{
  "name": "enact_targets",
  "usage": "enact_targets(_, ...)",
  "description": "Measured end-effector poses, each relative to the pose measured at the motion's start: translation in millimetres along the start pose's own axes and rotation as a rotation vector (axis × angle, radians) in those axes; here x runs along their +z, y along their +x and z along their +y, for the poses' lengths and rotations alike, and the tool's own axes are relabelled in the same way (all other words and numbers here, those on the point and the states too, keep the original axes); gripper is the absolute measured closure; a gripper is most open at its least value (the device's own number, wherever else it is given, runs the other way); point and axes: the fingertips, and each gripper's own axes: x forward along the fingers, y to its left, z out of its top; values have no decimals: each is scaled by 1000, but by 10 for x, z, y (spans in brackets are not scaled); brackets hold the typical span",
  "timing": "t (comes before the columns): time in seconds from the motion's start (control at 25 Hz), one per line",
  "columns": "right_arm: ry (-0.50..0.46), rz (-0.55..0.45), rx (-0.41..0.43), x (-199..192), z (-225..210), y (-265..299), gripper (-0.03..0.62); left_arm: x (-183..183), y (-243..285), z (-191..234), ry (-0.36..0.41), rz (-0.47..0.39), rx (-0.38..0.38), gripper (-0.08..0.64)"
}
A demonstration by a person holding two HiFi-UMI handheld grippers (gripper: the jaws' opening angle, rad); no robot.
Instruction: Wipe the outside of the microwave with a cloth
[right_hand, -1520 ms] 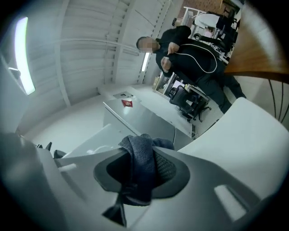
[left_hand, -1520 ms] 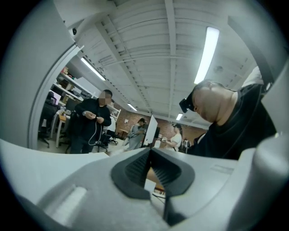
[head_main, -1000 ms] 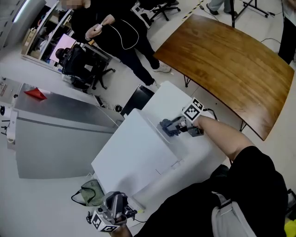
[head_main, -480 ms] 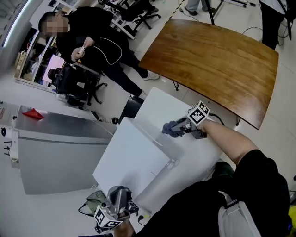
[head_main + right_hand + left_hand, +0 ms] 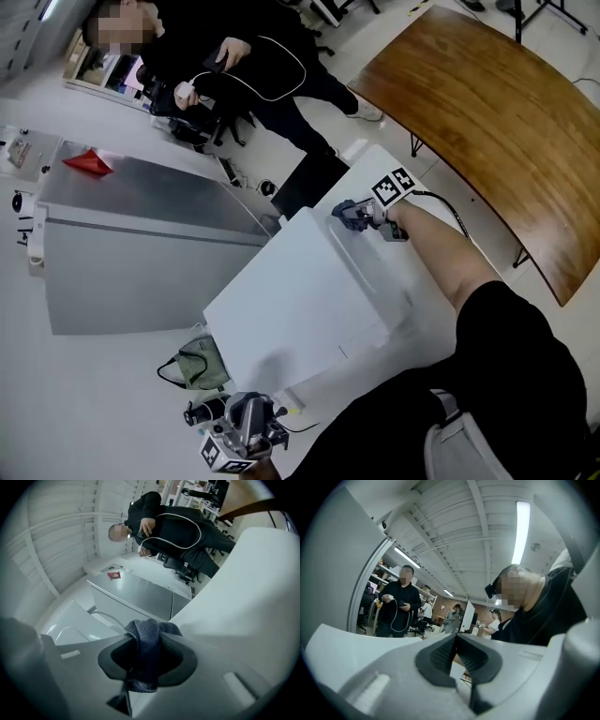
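Cloth [image 5: 345,214] at white microwave [image 5: 300,300] top edge

The head view looks from high up, steeply down on the white microwave [image 5: 309,300], the silver cabinet [image 5: 141,253] and the wooden table [image 5: 487,103]. The right gripper [image 5: 352,216] carries its camera at the microwave's far corner. That view sits very near the cloth [image 5: 147,644] and faces the silver cabinet [image 5: 140,595]. The left gripper [image 5: 246,417] is down low near the floor, and its view faces up to the ceiling [image 5: 459,536]. All three views share the person in black [image 5: 253,66] [image 5: 398,604] [image 5: 183,527].
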Motion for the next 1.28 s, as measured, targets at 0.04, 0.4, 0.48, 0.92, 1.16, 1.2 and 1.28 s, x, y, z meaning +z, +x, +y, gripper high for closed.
enact_targets(0.04, 5, 6, 12, -63, 42, -45, 502, 4, -17, -12, -1, -4, -1, 557)
enact_targets(0.4, 45, 185, 110, -2026, 1140, -1086, 499, 5, 141, -186, -16, -8, -257, 557)
enact_targets(0.48, 91, 173, 96, -2450, 1287, -1280, 499, -2, 196, -289, -25, 3, -319, 556)
enact_targets(0.92, -71, -89, -149, -497, 340, -776, 494, 119, -15, -153, -20, -17, -182, 556)
enact_targets(1.16, -2, 90, -247, -20, -363, 126, 497, 78, -282, 51, -21, -51, 51, 556)
enact_targets(1.2, 13, 103, -242, -4, -385, 176, 499, 80, -311, 69, -21, -56, 71, 556)
enact_targets(1.28, 46, 108, -239, -8, -380, 171, 502, 100, -365, 90, -22, -66, 100, 556)
